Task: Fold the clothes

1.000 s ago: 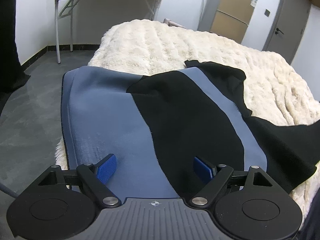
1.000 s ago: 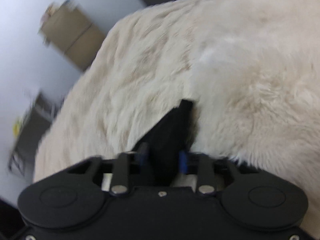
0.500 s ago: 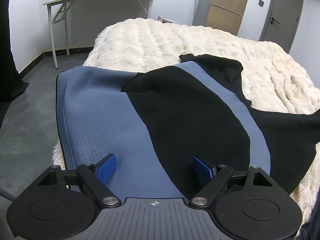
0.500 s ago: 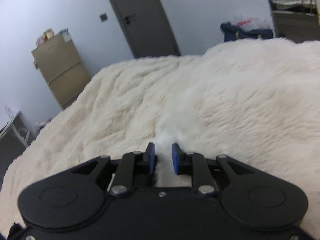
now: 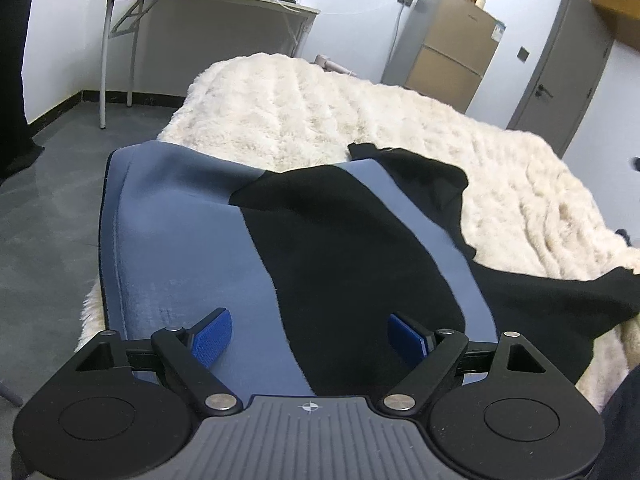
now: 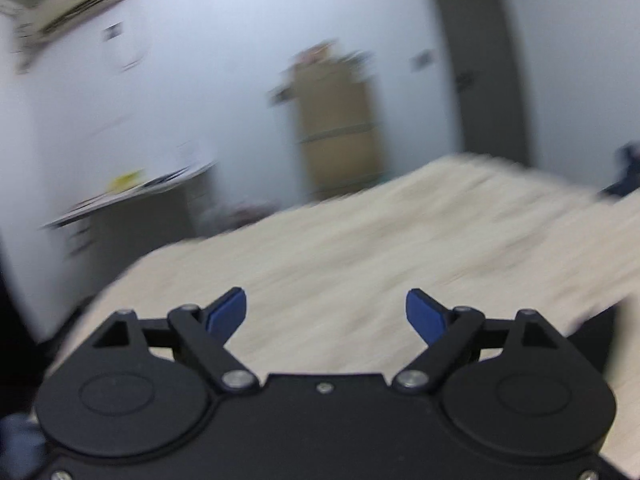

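- Your garment (image 5: 304, 248) is smooth, matte knit in broad blue and black panels, split by curving seams; it lies mostly flat on the near corner of the bed (image 5: 360, 120).
- Its blue edge at the left is a straight, neat fold line hanging just over the bed's side, above the grey floor (image 5: 44, 240).
- Its long axis runs from your left tongs (image 5: 308, 336) away toward the far right of the bed; a rumpled black flap (image 5: 420, 168) marks the far end, and a looser black part (image 5: 560, 304) spills off to the right.
- The bed's cover is cream, deep-piled fur, quilted in soft ridges.
- Your left tongs are spread wide just above the cloth, with a ribbed blue pad over each panel; they pinch nothing.
- Your right tongs (image 6: 326, 314) have just been opening and now stand spread, with nothing between them, only blurred cream fur beyond.
- A dark bit of cloth (image 6: 596, 332) shows at the right edge of that view; you cannot tell more through the blur.
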